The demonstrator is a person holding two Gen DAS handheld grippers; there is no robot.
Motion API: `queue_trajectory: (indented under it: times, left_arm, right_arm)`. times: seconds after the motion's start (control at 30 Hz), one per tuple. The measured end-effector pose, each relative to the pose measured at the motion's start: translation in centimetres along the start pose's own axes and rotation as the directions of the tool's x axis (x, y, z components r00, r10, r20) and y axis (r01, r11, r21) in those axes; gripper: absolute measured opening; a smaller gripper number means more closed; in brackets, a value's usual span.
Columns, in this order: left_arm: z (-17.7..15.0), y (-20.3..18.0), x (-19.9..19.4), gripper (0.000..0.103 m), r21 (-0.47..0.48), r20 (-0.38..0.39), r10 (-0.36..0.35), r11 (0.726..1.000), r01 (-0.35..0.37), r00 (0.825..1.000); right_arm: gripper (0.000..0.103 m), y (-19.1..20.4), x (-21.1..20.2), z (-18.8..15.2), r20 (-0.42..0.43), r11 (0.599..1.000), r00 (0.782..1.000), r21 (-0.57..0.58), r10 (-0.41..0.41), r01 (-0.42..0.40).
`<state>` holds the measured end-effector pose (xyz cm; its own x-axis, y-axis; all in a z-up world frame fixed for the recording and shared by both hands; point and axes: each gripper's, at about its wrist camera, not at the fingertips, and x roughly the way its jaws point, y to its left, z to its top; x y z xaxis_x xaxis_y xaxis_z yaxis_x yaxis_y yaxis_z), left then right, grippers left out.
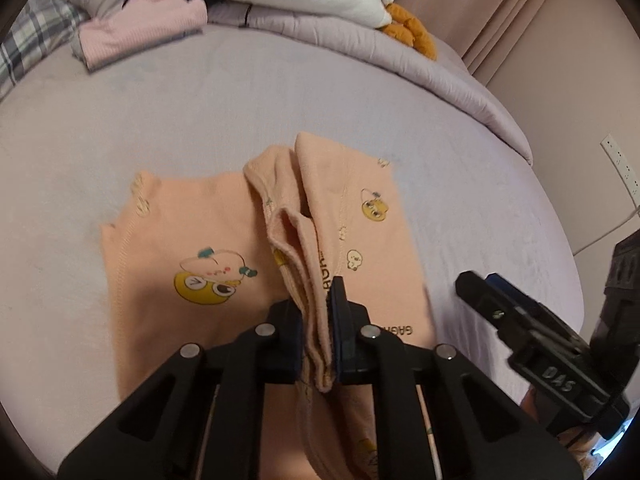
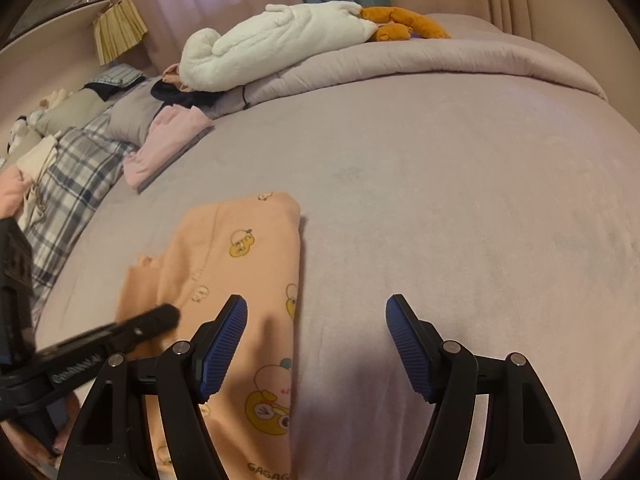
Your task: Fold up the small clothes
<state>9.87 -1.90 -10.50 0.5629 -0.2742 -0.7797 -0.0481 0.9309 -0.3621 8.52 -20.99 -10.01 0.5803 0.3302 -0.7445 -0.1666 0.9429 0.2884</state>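
A peach child's garment printed with cartoon ducks lies spread on the lilac bed sheet. Its middle is gathered into a raised fold of several layers. My left gripper is shut on the near end of that fold, with cloth pinched between the blue pads. In the right wrist view the same garment lies to the left. My right gripper stands open above the sheet at the garment's right edge, its left finger over the cloth and nothing between its pads. One black finger of the left gripper crosses the lower left.
A folded pink garment lies at the far left of the bed. Behind it are a white plush toy with an orange part, a rolled lilac quilt and a plaid pillow. Bare sheet stretches to the right.
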Motion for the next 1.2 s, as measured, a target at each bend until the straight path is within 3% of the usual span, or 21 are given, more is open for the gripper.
queue_trajectory:
  times: [0.3, 0.6, 0.77, 0.87, 1.03, 1.2]
  left_arm:
    - [0.1, -0.4, -2.7, 0.011, 0.038, 0.052, 0.012, 0.999, -0.014, 0.999]
    - [0.2, -0.2, -1.4, 0.013, 0.017, -0.02, -0.015, 1.0, 0.015, 1.0]
    - [0.2, -0.1, -1.7, 0.029, 0.003, -0.033, -0.055, 0.998, 0.055, 0.998]
    - [-0.1, -0.3, -1.3, 0.039, 0.015, -0.053, -0.035, 0.999, 0.036, 0.998]
    - [-0.6, -0.2, -0.4, 0.042, -0.008, -0.092, -0.065, 0.998, 0.064, 0.994]
    - [-0.7, -0.2, 0.2, 0.046, -0.004, -0.106, -0.028, 1.0, 0.027, 0.994]
  right_arm:
    - [0.072, 0.1, -0.2, 0.0, 0.005, 1.0, 1.0, -0.009, 0.006, -0.006]
    - [0.072, 0.3, -0.1, 0.0, 0.003, 1.0, 1.0, -0.016, 0.007, -0.007]
    - [0.072, -0.2, -0.2, 0.0, 0.008, 1.0, 1.0, 0.0, 0.001, -0.001]
    - [0.072, -0.2, -0.3, 0.0, 0.008, 1.0, 1.0, 0.006, 0.0, 0.0]
    - [0.072, -0.1, -0.2, 0.0, 0.007, 1.0, 1.0, 0.005, 0.004, -0.004]
    - [0.072, -0.2, -0.1, -0.1, -0.001, 1.0, 1.0, 0.005, 0.001, -0.001]
